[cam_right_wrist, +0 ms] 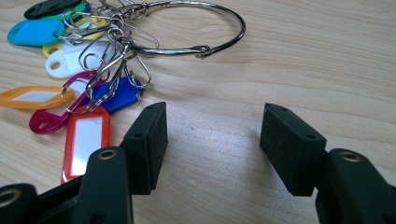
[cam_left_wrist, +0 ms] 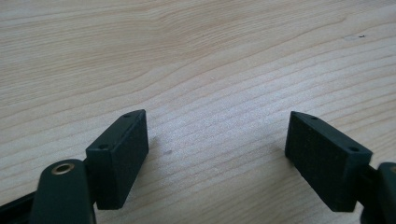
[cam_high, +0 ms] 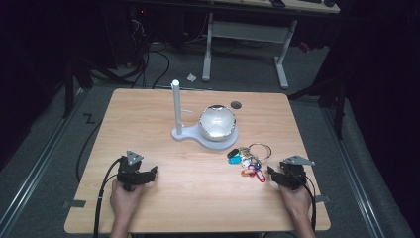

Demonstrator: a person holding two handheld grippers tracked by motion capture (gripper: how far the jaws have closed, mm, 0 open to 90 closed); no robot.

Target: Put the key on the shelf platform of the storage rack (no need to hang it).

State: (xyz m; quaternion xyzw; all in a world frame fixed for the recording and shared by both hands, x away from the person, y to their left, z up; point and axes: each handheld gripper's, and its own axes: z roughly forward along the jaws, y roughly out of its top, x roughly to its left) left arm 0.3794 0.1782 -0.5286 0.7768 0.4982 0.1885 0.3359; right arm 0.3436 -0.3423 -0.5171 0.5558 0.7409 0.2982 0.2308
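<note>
left gripper point(cam_high: 152, 172): held in the person's left hand point(cam_high: 125, 197) near the table's point(cam_high: 148, 109) front-left corner, jaws spread wide over bare wood point(cam_left_wrist: 215, 140).
right gripper point(cam_high: 271, 172): near the front-right corner, jaws apart and empty point(cam_right_wrist: 212, 140), just beside the key tags.
key tags point(cam_high: 246, 159): coloured bunch on a metal ring point(cam_right_wrist: 205, 28), right of centre.
stand point(cam_high: 204, 130): white post and shiny bowl, centre toward the far edge.
</note>
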